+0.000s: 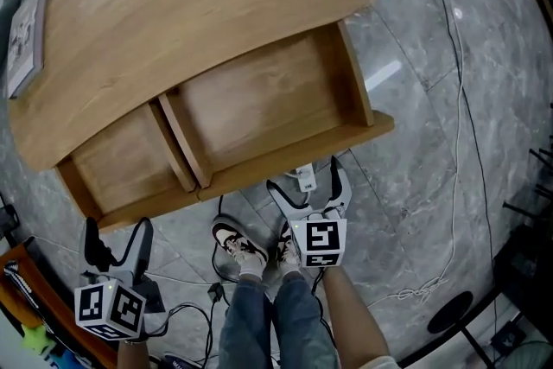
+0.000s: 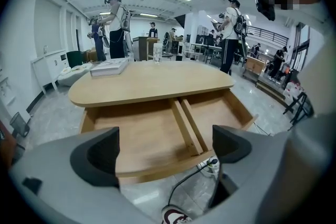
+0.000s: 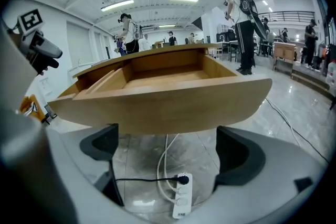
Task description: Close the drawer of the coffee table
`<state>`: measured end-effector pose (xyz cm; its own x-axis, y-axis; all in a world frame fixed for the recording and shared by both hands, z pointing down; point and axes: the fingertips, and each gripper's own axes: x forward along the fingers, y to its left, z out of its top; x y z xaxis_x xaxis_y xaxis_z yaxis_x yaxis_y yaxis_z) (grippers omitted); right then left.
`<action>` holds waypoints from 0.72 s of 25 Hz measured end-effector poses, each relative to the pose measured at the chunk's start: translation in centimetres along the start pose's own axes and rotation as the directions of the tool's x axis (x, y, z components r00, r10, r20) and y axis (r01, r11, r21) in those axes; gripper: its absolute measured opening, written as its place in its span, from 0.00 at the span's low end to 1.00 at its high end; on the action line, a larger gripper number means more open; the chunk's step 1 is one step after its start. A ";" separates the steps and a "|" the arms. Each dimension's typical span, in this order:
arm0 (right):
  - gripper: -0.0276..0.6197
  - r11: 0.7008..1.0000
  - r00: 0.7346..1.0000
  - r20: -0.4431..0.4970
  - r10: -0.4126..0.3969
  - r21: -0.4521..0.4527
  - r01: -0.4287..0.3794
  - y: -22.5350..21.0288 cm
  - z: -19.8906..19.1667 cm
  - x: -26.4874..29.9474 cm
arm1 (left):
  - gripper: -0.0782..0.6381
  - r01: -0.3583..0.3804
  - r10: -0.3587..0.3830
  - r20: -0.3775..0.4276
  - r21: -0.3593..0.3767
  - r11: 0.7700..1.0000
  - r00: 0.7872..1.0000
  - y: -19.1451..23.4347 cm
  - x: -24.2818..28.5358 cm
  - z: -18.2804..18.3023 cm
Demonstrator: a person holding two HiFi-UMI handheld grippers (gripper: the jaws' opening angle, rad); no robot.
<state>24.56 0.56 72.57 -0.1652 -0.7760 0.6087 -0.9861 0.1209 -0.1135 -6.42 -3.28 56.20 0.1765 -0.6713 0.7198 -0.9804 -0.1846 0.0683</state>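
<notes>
Grey stone-look floor (image 1: 432, 99) with the wooden coffee table (image 1: 199, 4) standing on it. Drawer (image 1: 259, 99) is pulled well out toward us, 2 compartments split by 1 divider (image 1: 186, 143). We hold the right gripper (image 1: 304, 174) low, just in front of the curved drawer front, jaws spread, nothing between them. We can't tell if it touches the front. Left gripper (image 1: 117, 238) sits off the drawer's left corner, apart from it, jaws also spread, gripping nothing. White power strip (image 3: 181, 196) lies on the floor below the drawer front.
</notes>
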 end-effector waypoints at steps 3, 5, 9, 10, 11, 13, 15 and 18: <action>0.95 1.000 1.000 0.014 0.019 -0.008 -0.019 -0.1 0.5 0.4 | 0.87 -0.006 0.006 -0.018 -0.003 1.000 1.000 -0.2 0.4 -0.2; 0.95 1.000 0.999 0.023 0.029 -0.010 -0.029 0.0 0.9 0.6 | 0.87 -0.004 0.004 -0.022 0.001 1.000 1.000 -0.3 0.6 -0.2; 0.95 0.998 0.998 0.040 0.055 -0.013 -0.055 0.3 1.7 1.2 | 0.87 -0.008 0.008 -0.031 -0.002 1.000 0.999 -0.5 0.9 -0.3; 0.95 0.998 0.997 0.042 0.060 -0.017 -0.060 0.3 1.8 1.3 | 0.87 -0.011 0.011 -0.034 -0.005 1.000 0.999 -0.5 0.9 -0.3; 0.95 0.998 0.997 0.044 0.065 -0.019 -0.064 0.3 1.9 1.3 | 0.87 -0.016 0.016 -0.039 -0.009 1.000 0.999 -0.4 0.9 -0.4; 0.94 0.997 0.997 0.042 0.071 -0.017 -0.071 0.2 1.9 1.2 | 0.87 -0.018 0.018 -0.044 -0.009 1.000 0.999 -0.3 0.9 -0.5; 0.94 0.998 0.997 0.034 0.068 -0.014 -0.068 0.1 2.0 1.2 | 0.87 -0.013 0.013 -0.042 0.001 1.000 0.999 -0.1 0.9 -0.7; 0.94 0.998 0.998 0.017 0.058 -0.016 -0.058 0.0 2.1 1.1 | 0.87 -0.018 0.018 -0.044 0.003 1.000 0.999 0.1 0.8 -0.9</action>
<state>24.37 -1.62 71.59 -0.2220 -0.7778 0.5879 -0.9750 0.1758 -0.1356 -6.46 -3.22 57.36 0.1552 -0.6425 0.7504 -0.9831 -0.1752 0.0533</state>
